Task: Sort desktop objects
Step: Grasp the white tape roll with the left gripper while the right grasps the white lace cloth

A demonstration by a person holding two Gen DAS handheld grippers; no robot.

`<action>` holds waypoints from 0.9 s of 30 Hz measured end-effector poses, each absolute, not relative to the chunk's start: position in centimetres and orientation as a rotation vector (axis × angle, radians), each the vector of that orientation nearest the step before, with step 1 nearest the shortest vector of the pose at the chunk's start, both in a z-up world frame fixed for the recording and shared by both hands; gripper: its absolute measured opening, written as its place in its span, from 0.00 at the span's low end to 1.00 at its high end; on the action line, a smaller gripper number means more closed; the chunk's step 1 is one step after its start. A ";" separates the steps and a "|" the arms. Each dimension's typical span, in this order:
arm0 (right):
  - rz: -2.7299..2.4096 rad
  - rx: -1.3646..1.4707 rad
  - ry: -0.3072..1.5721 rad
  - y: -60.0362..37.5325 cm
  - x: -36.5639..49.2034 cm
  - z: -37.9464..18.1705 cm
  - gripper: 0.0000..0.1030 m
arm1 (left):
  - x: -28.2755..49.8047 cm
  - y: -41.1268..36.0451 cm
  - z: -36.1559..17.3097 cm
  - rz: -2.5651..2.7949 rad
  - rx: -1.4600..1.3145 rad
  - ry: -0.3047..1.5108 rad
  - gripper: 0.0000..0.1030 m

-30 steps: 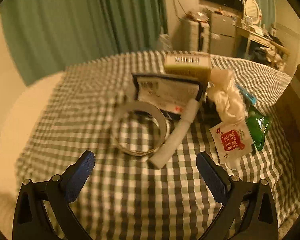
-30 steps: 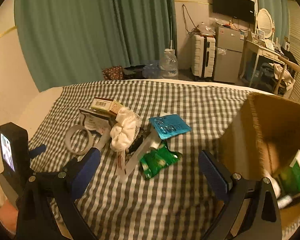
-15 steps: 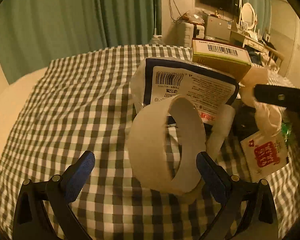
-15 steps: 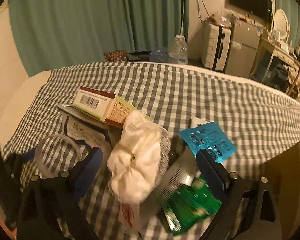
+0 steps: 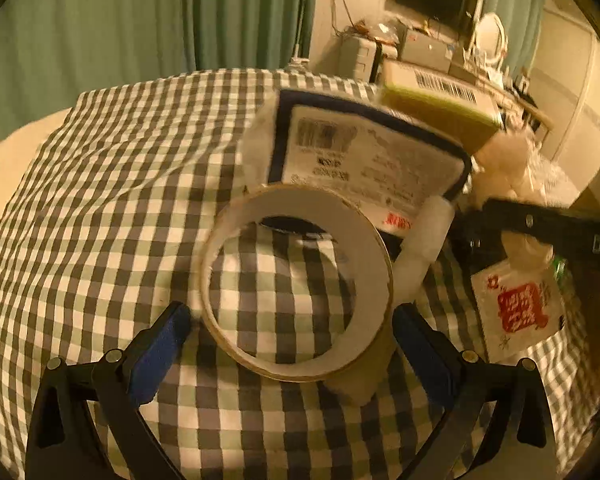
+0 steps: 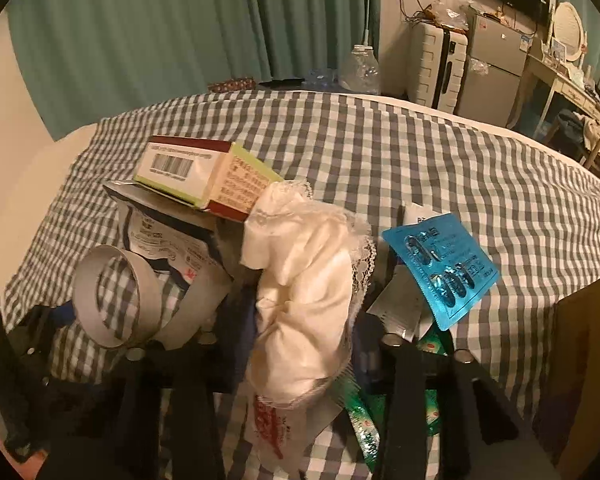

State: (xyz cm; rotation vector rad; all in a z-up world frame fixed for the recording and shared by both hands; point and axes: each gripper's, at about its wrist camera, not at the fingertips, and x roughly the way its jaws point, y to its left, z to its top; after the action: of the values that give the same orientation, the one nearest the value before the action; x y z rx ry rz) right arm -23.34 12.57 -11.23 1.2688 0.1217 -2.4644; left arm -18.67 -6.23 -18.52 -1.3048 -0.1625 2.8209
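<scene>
Because the cream cloth bundle (image 6: 300, 304) is soft and lace-edged, it should squash under any squeeze and weigh almost nothing; the thick middle, where the folds bunch, looks like the best place to take hold, since a pinch on the lace fringe could let it slide or drag. It sits at the centre of the right wrist view, heaped over other clutter on the grey-and-white checked tabletop (image 6: 420, 152). The right tool (image 6: 296, 364) is closing around it, the cloth filling the gap between the two dark fingers; whether the pads already press firmly I cannot quite tell, as the fabric hides them.

In the left wrist view, the tape roll (image 5: 296, 284) stands tilted at centre frame: a stiff, pale cardboard ring, light and smooth, likely to roll or tip if nudged. Gripping across its outer wall suits it. The left tool (image 5: 288, 344) is spread wide, its blue pads just beside the ring's two flanks, apparently not pinching.

Behind the ring lie a white labelled packet (image 5: 364, 168) and, stacked above it, a green-edged box (image 5: 436, 108) with a barcode. A blue blister sheet (image 6: 440, 268) rests at right of the cloth.
</scene>
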 end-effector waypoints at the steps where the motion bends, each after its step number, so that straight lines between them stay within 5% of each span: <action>1: -2.456 1.269 0.116 12.6 -23.3 -11.2 0.29 | -18.7 -6.4 -18.4 2.822 -1.299 -0.176 0.91; 2: -2.453 1.270 0.119 12.4 -23.2 -11.2 0.27 | -18.7 -6.6 -18.4 2.819 -1.296 -0.185 0.83; 12: -2.403 1.279 0.079 12.5 -21.9 -10.5 0.16 | -17.0 -9.6 -16.1 2.870 -1.166 -0.321 0.82; 27: -2.388 1.144 0.025 16.8 -16.9 -3.8 0.15 | -10.7 -8.2 -8.7 2.857 -0.926 -0.389 0.82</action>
State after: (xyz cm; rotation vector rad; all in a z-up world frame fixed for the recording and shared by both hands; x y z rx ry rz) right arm -16.94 16.83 -3.81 1.1441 0.0250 -2.3885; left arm -10.68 -8.20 -8.75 -0.9260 -0.3885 2.8572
